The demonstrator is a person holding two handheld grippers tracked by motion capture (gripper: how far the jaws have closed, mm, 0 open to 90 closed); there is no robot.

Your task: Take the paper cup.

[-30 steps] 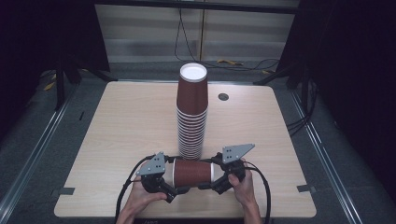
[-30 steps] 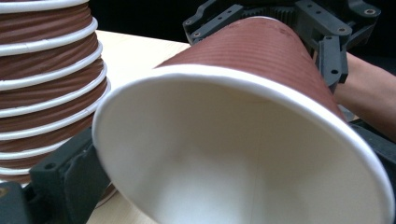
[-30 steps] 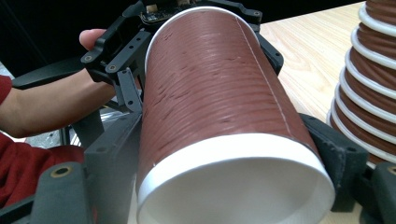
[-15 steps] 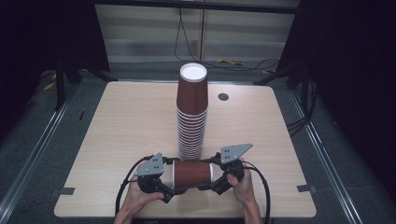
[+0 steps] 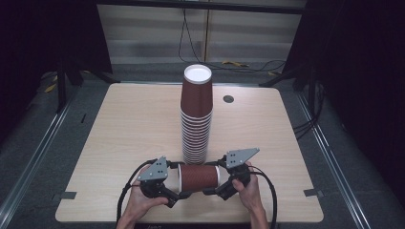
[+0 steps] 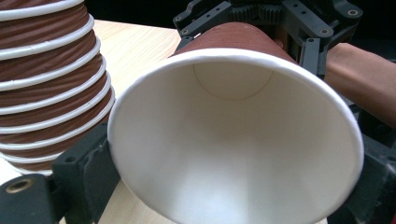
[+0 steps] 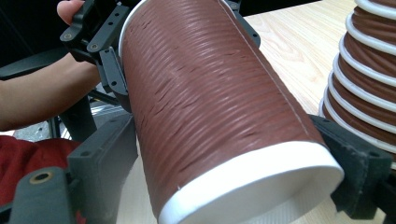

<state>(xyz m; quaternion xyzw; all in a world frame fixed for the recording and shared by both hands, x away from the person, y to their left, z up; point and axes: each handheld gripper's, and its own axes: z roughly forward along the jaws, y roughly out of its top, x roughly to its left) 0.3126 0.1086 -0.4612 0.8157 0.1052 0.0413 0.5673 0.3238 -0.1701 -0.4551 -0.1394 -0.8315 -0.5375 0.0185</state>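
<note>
Two grippers on one cup (image 5: 198,176), held level between them: left gripper (image 5: 177,188) at the rim end, jaws just closing onto the rim; right gripper (image 5: 214,187) clamped on the base end. We judge this a handover or a pull-apart of nested cups; next move needs one side to release or both to draw apart. The cup stack (image 5: 196,114) stands just beyond both grippers, near touching. Open worktop (image 5: 119,124) lies outboard of each; the near worktop edge is close behind.
</note>
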